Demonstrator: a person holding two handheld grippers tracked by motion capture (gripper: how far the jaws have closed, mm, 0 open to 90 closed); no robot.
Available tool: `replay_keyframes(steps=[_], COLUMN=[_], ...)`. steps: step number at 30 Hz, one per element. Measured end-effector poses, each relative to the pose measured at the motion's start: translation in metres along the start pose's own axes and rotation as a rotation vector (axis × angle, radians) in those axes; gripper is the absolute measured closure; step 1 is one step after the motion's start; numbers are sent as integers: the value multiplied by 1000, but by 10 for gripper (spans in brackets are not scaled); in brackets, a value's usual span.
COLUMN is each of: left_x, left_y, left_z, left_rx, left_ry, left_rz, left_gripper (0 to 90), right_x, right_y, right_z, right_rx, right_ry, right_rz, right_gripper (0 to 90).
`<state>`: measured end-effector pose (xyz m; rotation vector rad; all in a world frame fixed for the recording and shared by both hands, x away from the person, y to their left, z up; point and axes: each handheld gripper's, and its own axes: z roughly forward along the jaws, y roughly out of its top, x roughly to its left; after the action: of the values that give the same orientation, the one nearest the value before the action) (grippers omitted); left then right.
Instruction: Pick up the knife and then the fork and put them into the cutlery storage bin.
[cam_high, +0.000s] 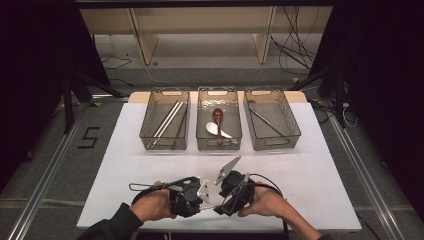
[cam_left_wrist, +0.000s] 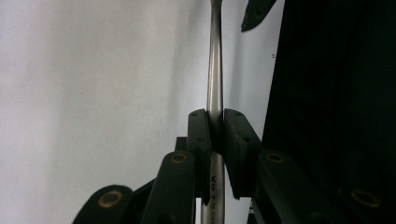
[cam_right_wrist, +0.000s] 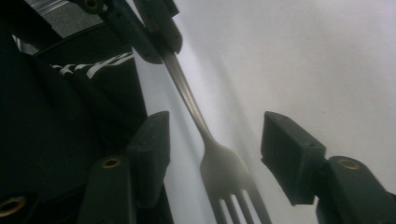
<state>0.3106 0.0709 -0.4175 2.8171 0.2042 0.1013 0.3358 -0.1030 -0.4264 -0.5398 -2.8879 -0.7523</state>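
Note:
A metal fork (cam_left_wrist: 215, 70) is clamped by its handle in my left gripper (cam_left_wrist: 215, 126), whose pads press on it from both sides. In the right gripper view the fork's head and tines (cam_right_wrist: 224, 172) lie between the pads of my right gripper (cam_right_wrist: 217, 135), which stand apart with a gap on either side of the fork. The left gripper (cam_right_wrist: 159, 32) grips the handle at the upper left there. In the high view both grippers meet at the table's front edge, the left gripper (cam_high: 202, 200) facing the right gripper (cam_high: 220, 205).
Three clear bins stand in a row at the back of the white table (cam_high: 310, 170). The left bin (cam_high: 170, 91) holds chopsticks, the middle bin (cam_high: 217, 90) a dark spoon and a white spoon, and the right bin (cam_high: 263, 91) a metal utensil.

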Motion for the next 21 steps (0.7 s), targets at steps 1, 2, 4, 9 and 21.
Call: replay_keyframes(steps=[1, 2, 4, 9, 21], left_x=[0, 0, -1, -1, -4], left_y=[0, 0, 1, 1, 3], left_z=[0, 0, 0, 0, -1], left_rx=[0, -1, -5, -8, -9], left_ry=[-6, -4, -5, -6, -4], left_rz=[-1, -1, -4, -2, 10], left_gripper=[808, 808, 808, 808, 808], right_x=[0, 0, 1, 1, 3], right_y=[0, 1, 1, 0, -1], right_z=[2, 2, 5, 6, 7], right_rx=[5, 15, 6, 12, 20], right_ry=[4, 3, 2, 3, 4], right_rz=[-8, -19, -13, -19, -25], right_gripper=[471, 486, 513, 572, 656])
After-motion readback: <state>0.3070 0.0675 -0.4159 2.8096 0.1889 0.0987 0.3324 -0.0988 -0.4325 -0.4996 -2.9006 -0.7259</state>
